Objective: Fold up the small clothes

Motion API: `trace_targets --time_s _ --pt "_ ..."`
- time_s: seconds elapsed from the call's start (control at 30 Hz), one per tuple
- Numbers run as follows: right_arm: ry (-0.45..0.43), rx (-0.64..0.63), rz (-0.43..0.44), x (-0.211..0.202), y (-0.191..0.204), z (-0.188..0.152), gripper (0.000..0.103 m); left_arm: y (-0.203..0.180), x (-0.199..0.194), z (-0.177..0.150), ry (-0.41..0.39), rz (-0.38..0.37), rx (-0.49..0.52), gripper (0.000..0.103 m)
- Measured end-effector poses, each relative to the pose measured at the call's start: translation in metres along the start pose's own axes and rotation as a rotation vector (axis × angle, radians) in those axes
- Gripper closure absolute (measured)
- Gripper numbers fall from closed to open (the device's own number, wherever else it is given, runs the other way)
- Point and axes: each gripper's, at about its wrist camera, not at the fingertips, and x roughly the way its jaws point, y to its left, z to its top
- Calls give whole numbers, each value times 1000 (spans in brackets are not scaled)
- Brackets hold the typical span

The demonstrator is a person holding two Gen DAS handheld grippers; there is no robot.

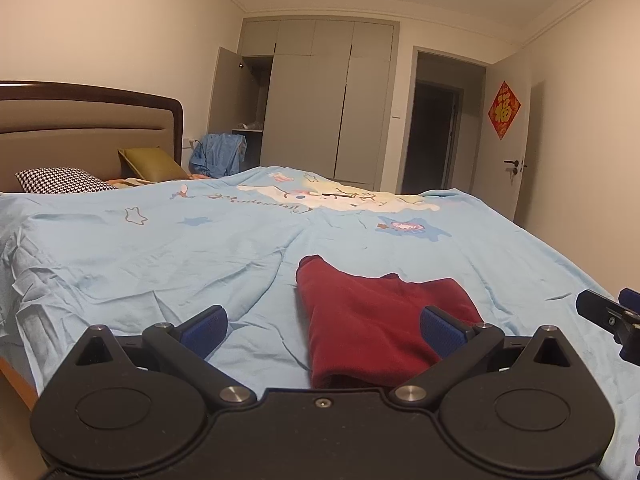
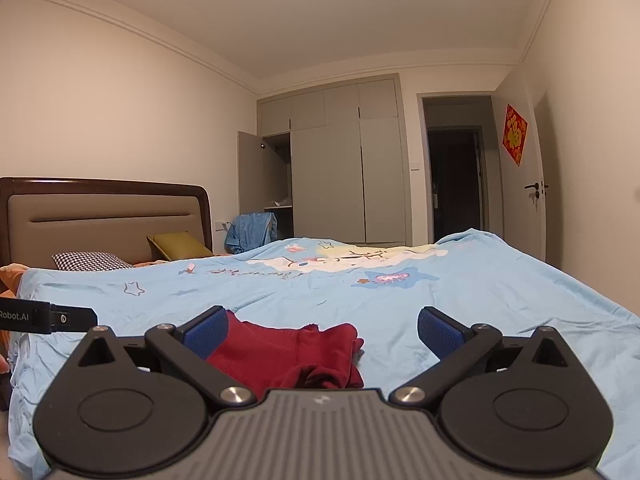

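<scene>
A small dark red garment (image 1: 368, 320) lies loosely bunched on the light blue bedsheet (image 1: 160, 248), near the bed's front edge. My left gripper (image 1: 323, 330) hovers just before it, open, blue pads wide apart, nothing between them; the cloth sits by the right pad. In the right wrist view the same red garment (image 2: 292, 354) lies low and left of centre, next to the left pad. My right gripper (image 2: 323, 330) is open and holds nothing. Part of the right gripper (image 1: 612, 316) shows at the left view's right edge; the left gripper's body (image 2: 48, 318) shows at the right view's left edge.
The bed has a padded headboard (image 2: 104, 220), a houndstooth pillow (image 2: 90, 261) and an olive pillow (image 2: 180, 245) at far left. A grey wardrobe (image 2: 344, 176) with one open door, blue cloth (image 2: 252, 232) beside it, and a doorway (image 2: 456, 176) stand behind.
</scene>
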Motion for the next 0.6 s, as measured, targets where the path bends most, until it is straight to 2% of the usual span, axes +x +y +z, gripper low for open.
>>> trace_targets --time_s 0.27,0.6 --pt "-1 17 -37 -16 2 -17 0 4 -11 -21 20 5 -13 1" --pt "10 -41 -72 -31 11 -57 0 5 -22 -55 19 41 -2 1"
